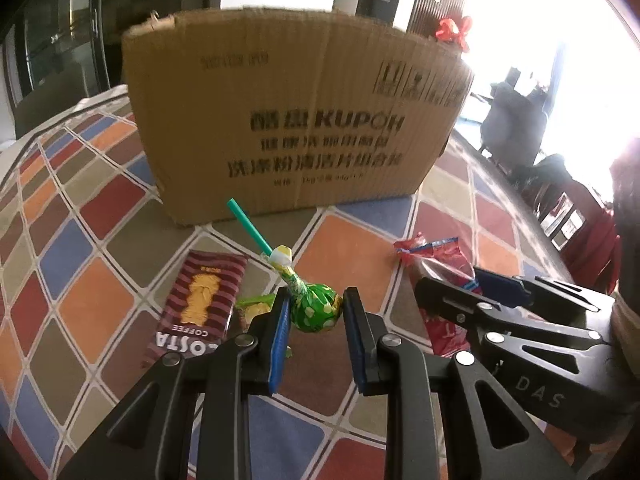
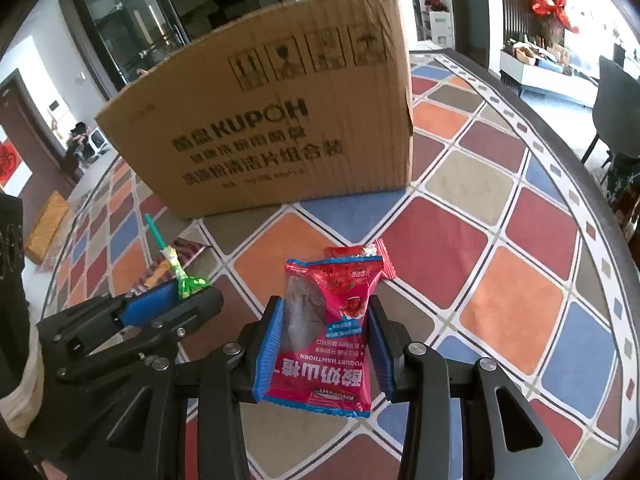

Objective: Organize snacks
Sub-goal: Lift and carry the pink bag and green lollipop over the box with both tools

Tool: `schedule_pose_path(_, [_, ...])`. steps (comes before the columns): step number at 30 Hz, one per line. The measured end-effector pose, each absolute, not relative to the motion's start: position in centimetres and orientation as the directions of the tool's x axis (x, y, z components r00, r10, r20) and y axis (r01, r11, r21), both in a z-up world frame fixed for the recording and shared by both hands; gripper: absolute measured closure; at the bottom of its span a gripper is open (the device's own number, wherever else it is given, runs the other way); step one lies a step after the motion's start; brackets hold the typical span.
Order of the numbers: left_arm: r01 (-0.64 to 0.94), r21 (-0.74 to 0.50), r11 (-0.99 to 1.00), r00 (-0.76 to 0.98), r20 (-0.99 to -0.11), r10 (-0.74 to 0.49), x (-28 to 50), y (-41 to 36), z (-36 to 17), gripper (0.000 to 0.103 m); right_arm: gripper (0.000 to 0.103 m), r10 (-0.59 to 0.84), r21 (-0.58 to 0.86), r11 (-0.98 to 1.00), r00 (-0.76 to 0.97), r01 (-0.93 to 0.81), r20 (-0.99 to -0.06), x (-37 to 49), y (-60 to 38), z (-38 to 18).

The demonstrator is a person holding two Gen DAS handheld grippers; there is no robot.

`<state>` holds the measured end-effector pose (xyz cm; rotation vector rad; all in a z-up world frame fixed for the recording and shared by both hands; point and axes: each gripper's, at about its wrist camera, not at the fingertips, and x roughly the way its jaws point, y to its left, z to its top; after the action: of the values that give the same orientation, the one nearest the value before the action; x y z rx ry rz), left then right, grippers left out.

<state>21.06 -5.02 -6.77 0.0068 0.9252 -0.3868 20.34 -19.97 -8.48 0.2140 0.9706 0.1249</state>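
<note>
A green-wrapped lollipop (image 1: 316, 314) with a teal stick sits between the blue pads of my left gripper (image 1: 316, 300), which is shut on its head; the stick slants up toward the cardboard box (image 1: 296, 120). My right gripper (image 2: 326, 308) is shut on a red yogurt hawthorn packet (image 2: 332, 320), gripped by its sides with the print upside down. Each gripper shows in the other's view: the right gripper (image 1: 452, 280) with the red packet, the left gripper (image 2: 188, 292) with the lollipop (image 2: 190, 284). The box (image 2: 272, 120) stands just behind both.
A striped Costa coffee packet (image 1: 200, 304) and a small green packet (image 1: 254, 310) lie on the checked tablecloth (image 1: 100, 300) left of the lollipop. Another red wrapper (image 2: 386, 262) lies behind the held packet. The round table's edge (image 2: 592, 184) curves along the right.
</note>
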Motion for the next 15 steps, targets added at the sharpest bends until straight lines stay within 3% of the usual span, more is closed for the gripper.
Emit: schedule_pose_path(15, [0.328,-0.166,0.930,0.652,-0.672,-0.350,18.7,-3.5,-0.2,0.076,0.061,0.220,0.259,0.965,0.655,-0.038,-0.723,18.7,-20.6,-3.4])
